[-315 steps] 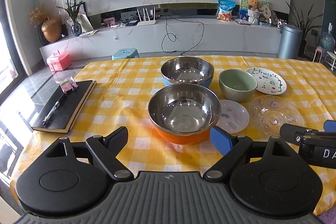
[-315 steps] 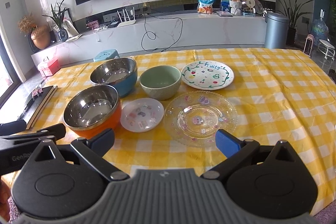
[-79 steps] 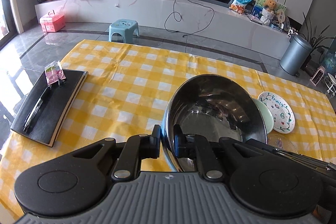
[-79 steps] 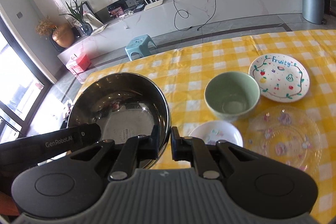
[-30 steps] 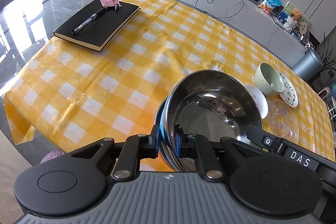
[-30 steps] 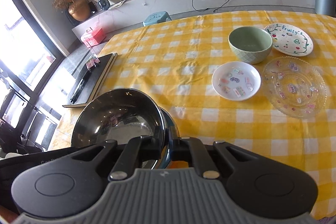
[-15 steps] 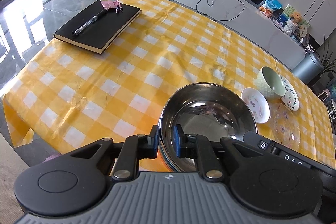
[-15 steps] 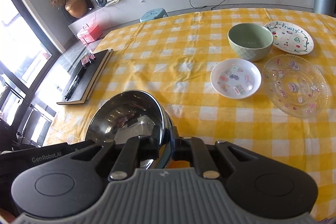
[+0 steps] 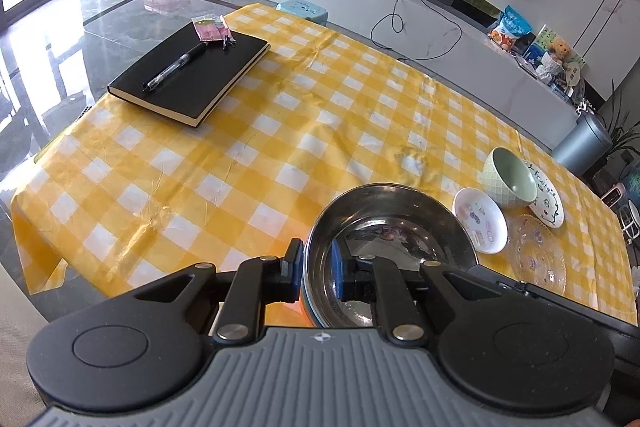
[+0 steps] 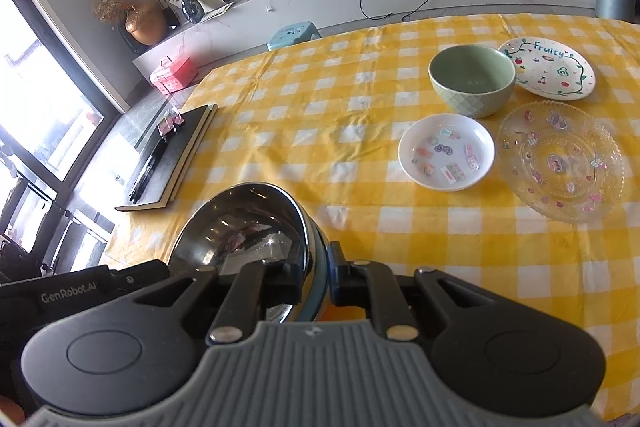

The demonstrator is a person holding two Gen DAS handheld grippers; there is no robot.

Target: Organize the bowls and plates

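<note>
Two tongs clamp one steel bowl [image 9: 390, 227]: left tongs [image 9: 316, 269] pinch its left rim, right tongs [image 10: 318, 277] pinch its right rim. It sits nested in a blue-sided bowl [image 10: 316, 291] near the tabletop [image 9: 240, 155] front edge. Green bowl [image 10: 472, 79], sticker dish [image 10: 446, 151], glass plate [image 10: 560, 159], Fruity plate [image 10: 548, 67] sit well apart to the right.

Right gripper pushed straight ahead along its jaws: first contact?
Nothing new: the right gripper is shut on the steel bowl rim. Beyond it, bare tablecloth; small white dish looks off-line, right.
</note>
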